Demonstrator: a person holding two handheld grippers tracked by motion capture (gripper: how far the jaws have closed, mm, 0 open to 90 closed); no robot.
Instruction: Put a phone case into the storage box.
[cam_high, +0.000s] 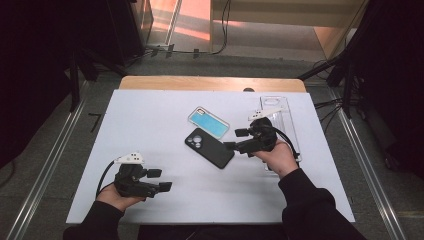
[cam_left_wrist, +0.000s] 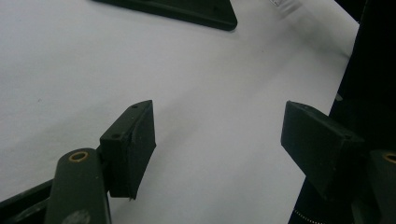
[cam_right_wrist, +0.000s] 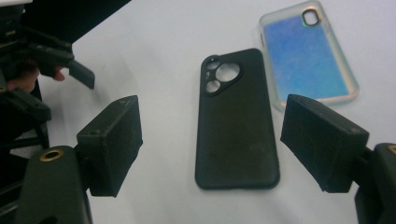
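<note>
Matte black phone case (cam_right_wrist: 238, 121), triple camera cutout, flat on table (cam_right_wrist: 154, 42) ahead of right hand-held gripper (cam_right_wrist: 210, 140); jaws apart, empty.

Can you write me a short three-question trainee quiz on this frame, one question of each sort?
1. True or false: the right gripper has its jaws shut on the black phone case.
2. Which case lies nearest the right gripper's jaws? A) black phone case B) blue phone case C) clear phone case
3. Fill in: the left gripper holds ______ between its jaws.

Key
1. False: the jaws stand apart, with the case lying on the white table beyond them.
2. A
3. nothing
</note>
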